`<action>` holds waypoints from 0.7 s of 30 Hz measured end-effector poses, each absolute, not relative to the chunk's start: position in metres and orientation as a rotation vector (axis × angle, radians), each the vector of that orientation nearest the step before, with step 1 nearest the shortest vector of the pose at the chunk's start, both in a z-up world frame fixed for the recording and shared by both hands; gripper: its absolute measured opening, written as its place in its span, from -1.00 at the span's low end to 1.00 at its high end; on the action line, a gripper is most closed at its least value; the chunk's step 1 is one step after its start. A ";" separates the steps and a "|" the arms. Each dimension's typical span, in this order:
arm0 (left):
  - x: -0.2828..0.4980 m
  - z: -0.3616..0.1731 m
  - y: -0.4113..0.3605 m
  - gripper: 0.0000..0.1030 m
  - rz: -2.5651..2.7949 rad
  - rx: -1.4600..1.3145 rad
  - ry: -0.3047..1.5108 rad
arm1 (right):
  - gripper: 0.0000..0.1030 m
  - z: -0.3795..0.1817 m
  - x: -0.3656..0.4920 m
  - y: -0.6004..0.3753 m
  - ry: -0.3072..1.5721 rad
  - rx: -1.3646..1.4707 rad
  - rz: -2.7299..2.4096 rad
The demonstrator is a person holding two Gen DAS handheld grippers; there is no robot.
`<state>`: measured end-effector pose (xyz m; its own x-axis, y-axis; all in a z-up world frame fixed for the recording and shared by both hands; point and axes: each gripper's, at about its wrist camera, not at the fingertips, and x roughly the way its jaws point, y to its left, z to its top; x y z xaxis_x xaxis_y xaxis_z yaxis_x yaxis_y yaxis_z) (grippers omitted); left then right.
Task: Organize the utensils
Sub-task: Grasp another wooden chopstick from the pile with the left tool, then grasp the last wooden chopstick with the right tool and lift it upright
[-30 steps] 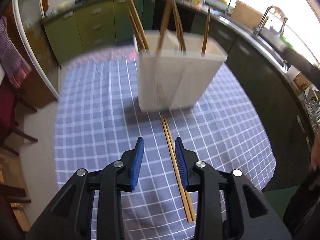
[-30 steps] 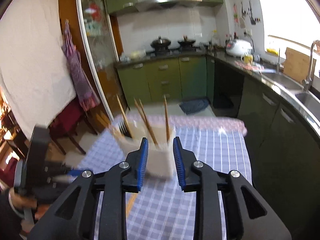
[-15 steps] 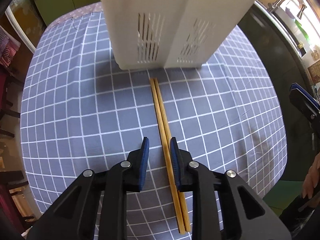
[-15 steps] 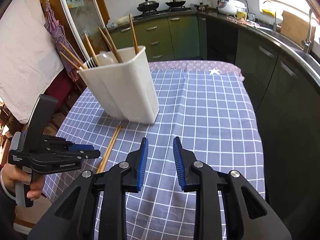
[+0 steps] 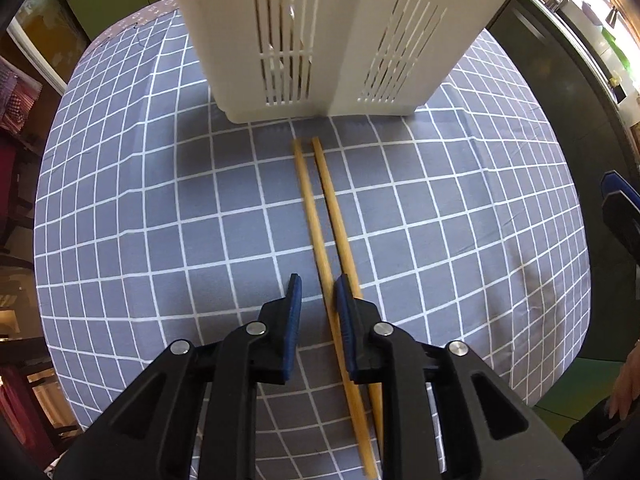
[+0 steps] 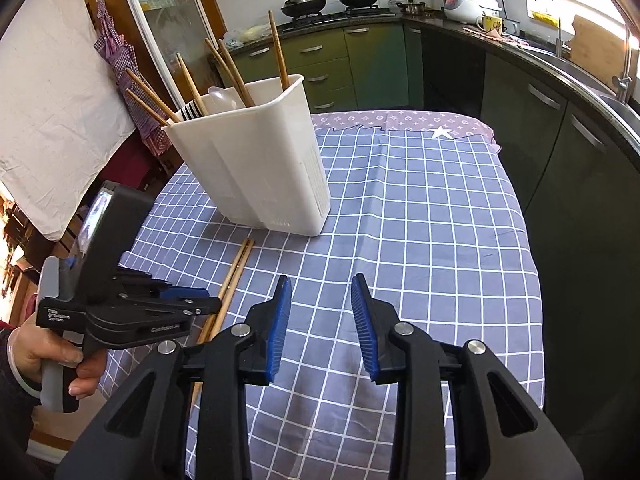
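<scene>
The left tool (image 5: 316,284) had dropped toward the counter (image 5: 120,208) and its jaws had just been closing, now narrow around the left one of 2 chopsticks (image 5: 320,216) lying side by side just in front of the white utensil holder (image 5: 344,40); the pads did not yet look pressed on it. This looked like the start of a pickup for the holder. The right tool (image 6: 320,300), empty, had opened slightly and hung to the holder's right. About 7 chopsticks, 1 fork and 1 pale spoon already stood inside.
</scene>
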<state>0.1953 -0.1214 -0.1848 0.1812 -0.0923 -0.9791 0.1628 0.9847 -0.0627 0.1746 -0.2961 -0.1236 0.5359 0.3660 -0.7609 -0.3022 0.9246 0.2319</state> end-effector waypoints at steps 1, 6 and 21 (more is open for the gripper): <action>0.197 -0.186 -0.124 -0.72 -0.177 0.061 1.378 | -0.39 -0.124 0.174 -0.295 0.925 0.074 0.401; 0.207 -0.188 -0.125 -0.77 -0.160 0.036 1.390 | -0.39 -0.124 0.173 -0.296 0.928 0.071 0.404; 0.203 -0.146 -0.088 -0.88 -0.172 0.000 1.259 | -0.39 -0.123 0.172 -0.297 0.927 0.079 0.406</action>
<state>0.2026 -0.0875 -0.1461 0.2956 -0.1289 -0.9466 0.1293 0.9871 -0.0940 0.1721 -0.2972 -0.1231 0.5304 0.3735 -0.7611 -0.3065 0.9215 0.2387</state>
